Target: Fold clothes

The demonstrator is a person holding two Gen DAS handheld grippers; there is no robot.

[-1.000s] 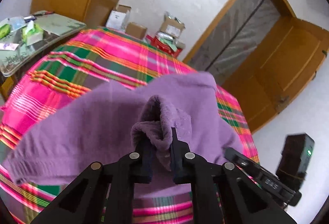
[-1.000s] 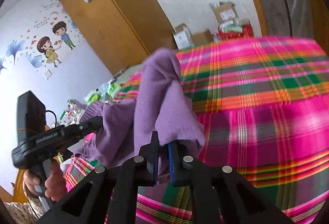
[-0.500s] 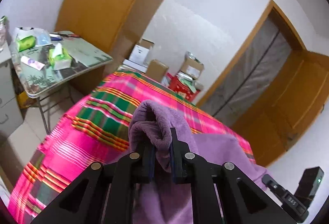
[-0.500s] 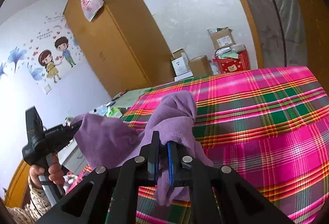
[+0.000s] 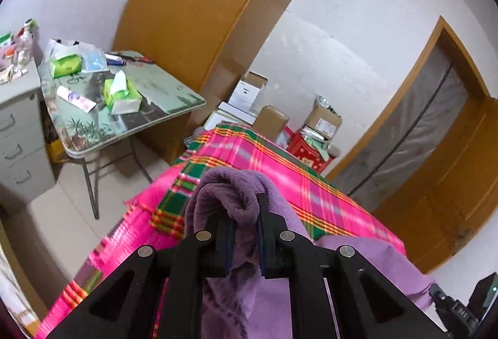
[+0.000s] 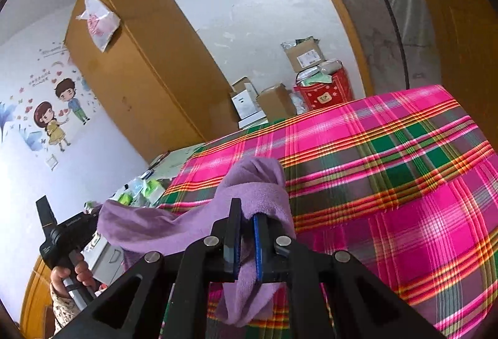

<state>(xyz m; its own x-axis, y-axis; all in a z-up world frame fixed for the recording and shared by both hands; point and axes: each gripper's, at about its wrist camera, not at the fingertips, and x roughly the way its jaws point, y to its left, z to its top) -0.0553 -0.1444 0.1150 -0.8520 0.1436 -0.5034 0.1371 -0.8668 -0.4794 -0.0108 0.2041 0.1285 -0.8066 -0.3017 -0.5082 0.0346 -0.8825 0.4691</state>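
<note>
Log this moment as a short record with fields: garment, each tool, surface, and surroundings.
garment: purple fleece garment, lifted and stretched between both tools
left tool: left tool shut on a bunched edge of the garment
right tool: right tool shut on another edge; cloth hangs down between its fingers
surface: pink and green plaid cloth covering the surface beneath
surroundings: folding table with a green tissue pack; wooden wardrobe; cardboard boxes by the wall
fold status: no fold visible yet
</note>
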